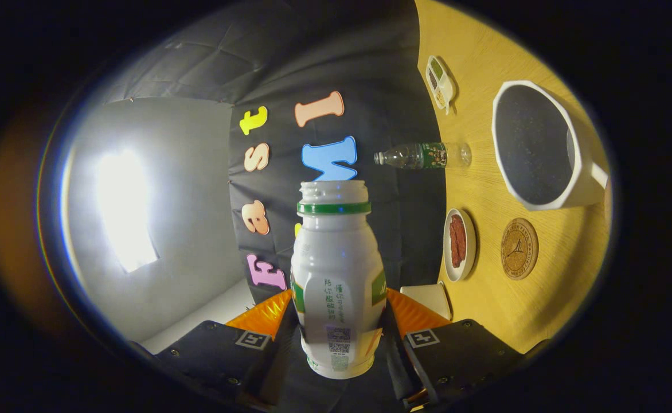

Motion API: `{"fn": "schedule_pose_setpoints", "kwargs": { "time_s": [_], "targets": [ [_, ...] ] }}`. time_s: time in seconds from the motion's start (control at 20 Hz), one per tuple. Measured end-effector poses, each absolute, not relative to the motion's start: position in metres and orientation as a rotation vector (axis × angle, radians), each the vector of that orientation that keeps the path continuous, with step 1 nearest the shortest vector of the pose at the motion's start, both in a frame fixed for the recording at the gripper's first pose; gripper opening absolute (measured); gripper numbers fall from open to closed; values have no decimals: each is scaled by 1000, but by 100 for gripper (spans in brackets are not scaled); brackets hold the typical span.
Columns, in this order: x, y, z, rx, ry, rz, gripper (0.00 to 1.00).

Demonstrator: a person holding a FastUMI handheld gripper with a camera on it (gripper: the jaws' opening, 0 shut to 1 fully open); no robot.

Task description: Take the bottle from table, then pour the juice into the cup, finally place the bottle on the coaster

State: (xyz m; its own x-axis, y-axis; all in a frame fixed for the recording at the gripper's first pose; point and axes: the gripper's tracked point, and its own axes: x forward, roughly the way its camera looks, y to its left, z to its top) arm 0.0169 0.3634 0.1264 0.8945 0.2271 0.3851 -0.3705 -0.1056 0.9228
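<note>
— Right, what's the gripper doing?

— Clamped on the white yogurt-drink bottle, one finger pressed to each side of its lower body. Bottle sits between the fingers, off the wooden table.

— Handling?

— Thin plastic, probably light, likely to dent under a hard squeeze; smooth label may slip. The low waist grip looks sound.

— Orientation?

— Long axis runs straight ahead along the fingers. Cap off, open mouth above the green neck ring, pointing away from the gripper. The table appears turned on its side, so I judge the bottle tipped over. White cup lies well off to one side, cork coaster near it.
</note>
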Motion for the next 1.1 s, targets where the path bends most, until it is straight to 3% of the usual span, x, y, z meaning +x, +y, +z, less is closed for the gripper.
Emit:
{"fn": "schedule_pose_setpoints", "kwargs": {
  "time_s": [1.1],
  "targets": [
    [20, 365, 140, 1650, -157, 520, 71]
  ]
}}
